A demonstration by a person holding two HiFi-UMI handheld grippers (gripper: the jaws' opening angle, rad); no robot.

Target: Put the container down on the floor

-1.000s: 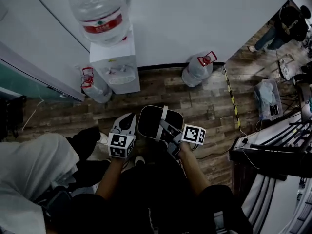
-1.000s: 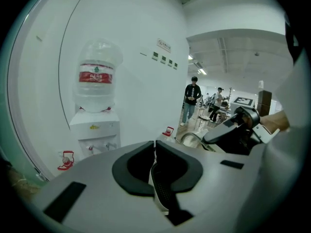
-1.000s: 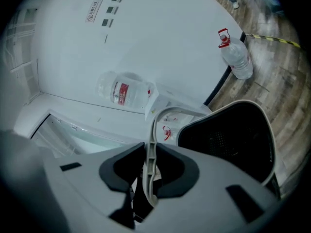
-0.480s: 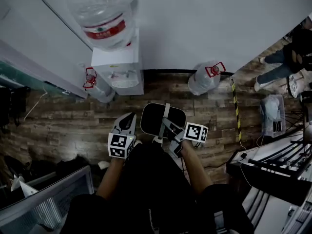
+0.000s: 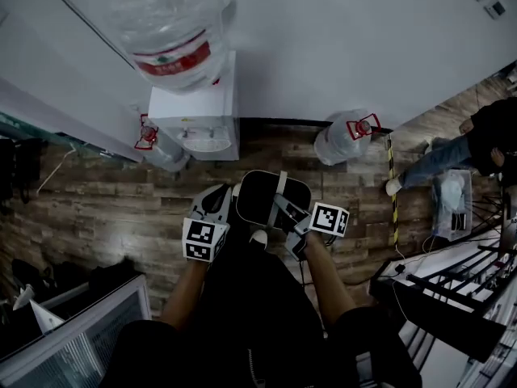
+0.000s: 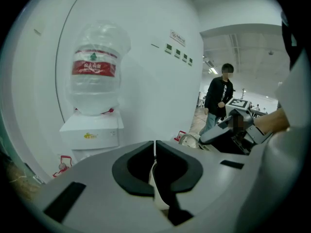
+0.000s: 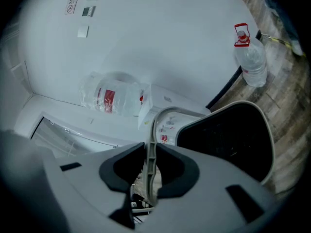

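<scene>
The container is a black bin with a grey bail handle. It hangs in front of the person's legs, over the wooden floor. My right gripper is shut on that handle; in the right gripper view the handle runs between the pads of my right gripper, with the bin's dark mouth to the right. My left gripper is just left of the bin, and in the left gripper view my left gripper has its jaws together with nothing held.
A white water dispenser with a large bottle stands against the wall ahead. Spare bottles lie on the floor at its left and right. A person walks at the right, near a black rack. A glass box is at the lower left.
The bin and both grippers have drifted slightly toward the dispenser. The person in a light hood at the lower left has gone from view. The right grip is unchanged.
</scene>
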